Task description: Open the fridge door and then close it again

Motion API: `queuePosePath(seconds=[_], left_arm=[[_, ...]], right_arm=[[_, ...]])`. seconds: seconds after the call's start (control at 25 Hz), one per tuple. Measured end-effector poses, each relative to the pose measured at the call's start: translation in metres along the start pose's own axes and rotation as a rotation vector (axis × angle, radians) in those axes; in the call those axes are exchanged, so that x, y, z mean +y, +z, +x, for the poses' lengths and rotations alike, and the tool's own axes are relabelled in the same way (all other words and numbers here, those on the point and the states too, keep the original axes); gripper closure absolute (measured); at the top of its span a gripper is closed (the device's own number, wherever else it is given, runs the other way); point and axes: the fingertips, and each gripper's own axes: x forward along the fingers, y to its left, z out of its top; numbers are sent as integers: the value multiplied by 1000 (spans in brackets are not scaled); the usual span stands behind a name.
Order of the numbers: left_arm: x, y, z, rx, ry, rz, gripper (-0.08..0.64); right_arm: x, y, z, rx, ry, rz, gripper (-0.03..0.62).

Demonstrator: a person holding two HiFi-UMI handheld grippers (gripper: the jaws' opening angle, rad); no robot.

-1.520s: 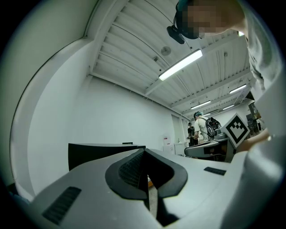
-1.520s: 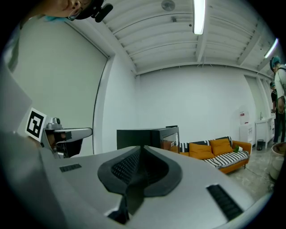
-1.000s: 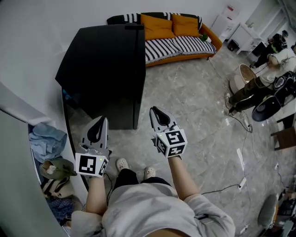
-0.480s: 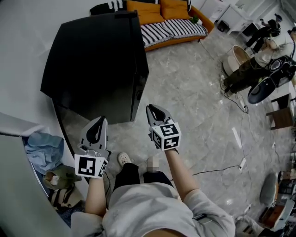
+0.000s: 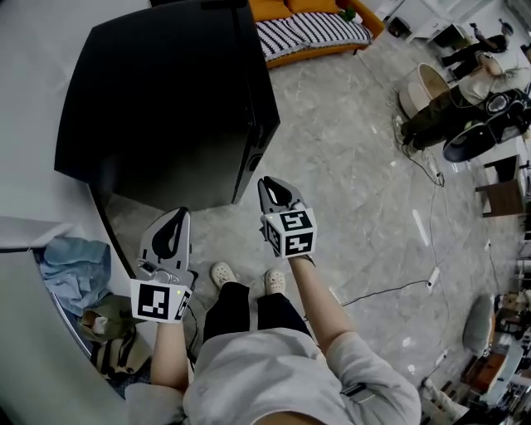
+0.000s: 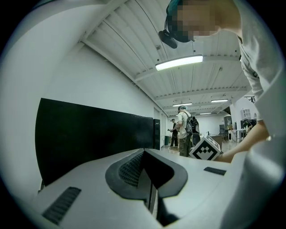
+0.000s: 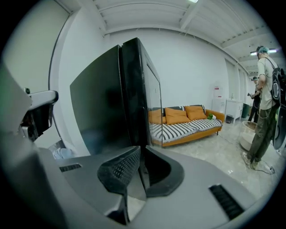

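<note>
The black fridge (image 5: 166,91) fills the upper left of the head view. It stands upright with its long axis vertical, its door shut and one broad dark face turned toward the person. Both grippers are held low in front of it and apart from it. The left gripper (image 5: 176,217) has its jaws closed on nothing, and so does the right gripper (image 5: 270,188). Grey marble-patterned floor (image 5: 357,191) spreads right. An orange sofa (image 5: 307,25) sits along the top edge, and clothes (image 5: 75,266) are piled at lower left.
</note>
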Motion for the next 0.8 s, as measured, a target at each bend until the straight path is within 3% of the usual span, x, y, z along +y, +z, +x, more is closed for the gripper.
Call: queuePosePath(seconds=[0.48,0.6,0.8], left_arm=[[15,-5,1,12,-6,2,546],[18,-9,2,19,-8,-2,546],[20,-12,4,25,-9,-4,546]], right_arm=[[-10,23,24,-39,-29,8,565],[-7,23,28,-44,-21,5,500],[-13,25,33,-38,-68,-7,497]])
